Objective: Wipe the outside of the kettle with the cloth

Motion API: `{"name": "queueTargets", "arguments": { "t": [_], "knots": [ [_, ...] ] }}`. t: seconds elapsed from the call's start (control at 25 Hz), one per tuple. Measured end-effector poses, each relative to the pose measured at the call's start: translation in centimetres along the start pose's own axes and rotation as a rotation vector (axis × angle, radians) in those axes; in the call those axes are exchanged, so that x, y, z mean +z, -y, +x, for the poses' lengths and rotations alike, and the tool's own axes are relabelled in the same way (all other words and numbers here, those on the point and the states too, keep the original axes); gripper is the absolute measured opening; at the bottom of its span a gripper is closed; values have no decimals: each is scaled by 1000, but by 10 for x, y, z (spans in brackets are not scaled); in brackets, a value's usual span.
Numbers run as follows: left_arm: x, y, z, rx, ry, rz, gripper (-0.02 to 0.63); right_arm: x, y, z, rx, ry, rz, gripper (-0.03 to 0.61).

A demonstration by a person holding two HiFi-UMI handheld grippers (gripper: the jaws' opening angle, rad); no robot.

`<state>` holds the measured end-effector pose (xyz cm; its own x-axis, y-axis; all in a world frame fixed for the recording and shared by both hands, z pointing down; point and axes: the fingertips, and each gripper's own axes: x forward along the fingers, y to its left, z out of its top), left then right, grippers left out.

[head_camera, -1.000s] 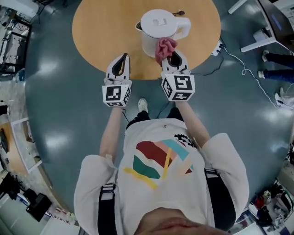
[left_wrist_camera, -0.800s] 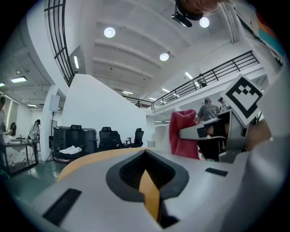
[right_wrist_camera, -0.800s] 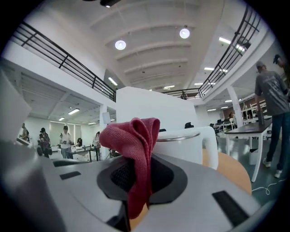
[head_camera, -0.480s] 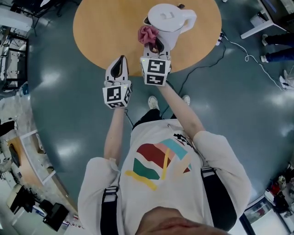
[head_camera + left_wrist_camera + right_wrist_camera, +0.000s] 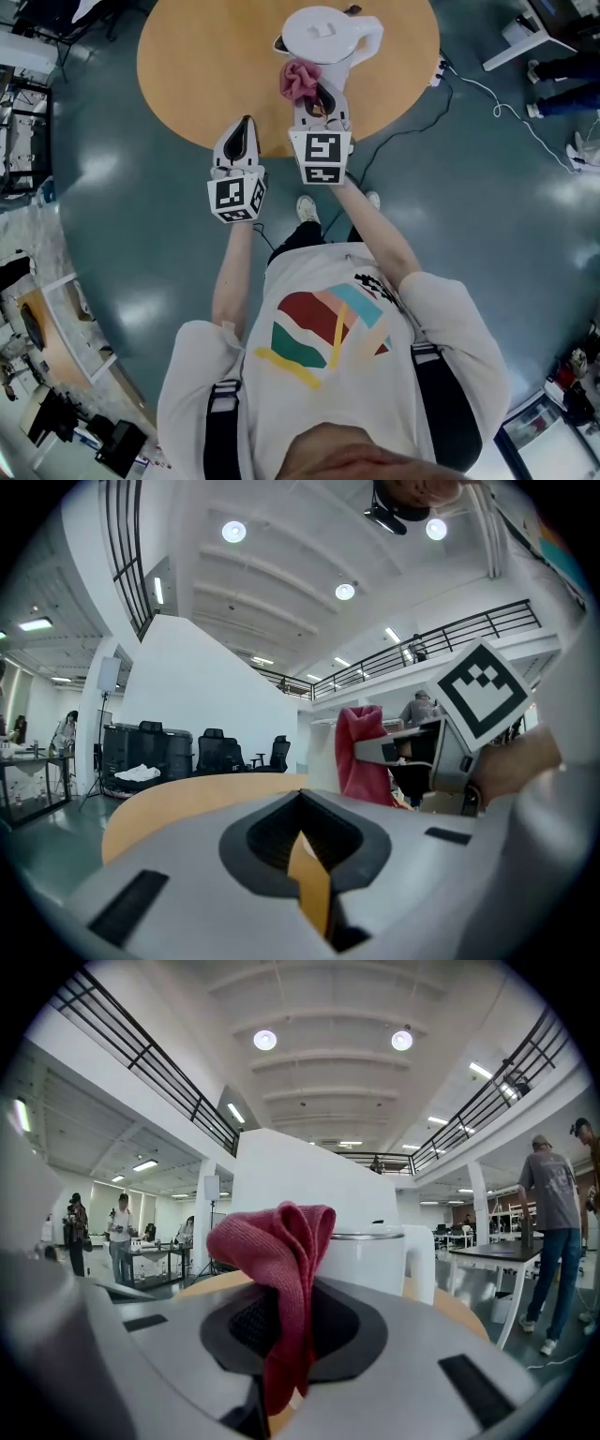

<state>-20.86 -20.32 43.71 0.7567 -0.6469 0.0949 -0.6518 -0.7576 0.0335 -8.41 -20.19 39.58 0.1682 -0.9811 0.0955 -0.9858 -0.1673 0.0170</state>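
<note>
Pink cloth (image 5: 300, 80), pinched in your right gripper (image 5: 321, 98), has the kettle (image 5: 326, 36) just ahead, slightly right; left gripper (image 5: 245, 129) closed, empty.

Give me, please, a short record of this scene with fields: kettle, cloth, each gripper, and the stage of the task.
kettle: white kettle, upright, lid on, standing on the round wooden table
cloth: red cloth, bunched at the kettle's near side; contact not certain
right: right gripper, fingers shut on the cloth, pointing at the kettle
left: left gripper, fingers shut, nothing between them, beside the right gripper, apart from the kettle
stage: cloth is at the kettle's outside wall
</note>
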Motion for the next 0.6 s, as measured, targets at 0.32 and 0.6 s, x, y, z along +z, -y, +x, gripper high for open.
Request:
{"name": "queueTargets", "arguments": {
  "t": [0.32, 0.6],
  "knots": [
    [10, 28, 24, 0, 24, 4, 43, -8, 33, -15, 150, -20, 9, 48],
    [6, 45, 50, 32, 11, 0, 43, -15, 77, -17, 183, -37, 2, 48]
  ]
}}
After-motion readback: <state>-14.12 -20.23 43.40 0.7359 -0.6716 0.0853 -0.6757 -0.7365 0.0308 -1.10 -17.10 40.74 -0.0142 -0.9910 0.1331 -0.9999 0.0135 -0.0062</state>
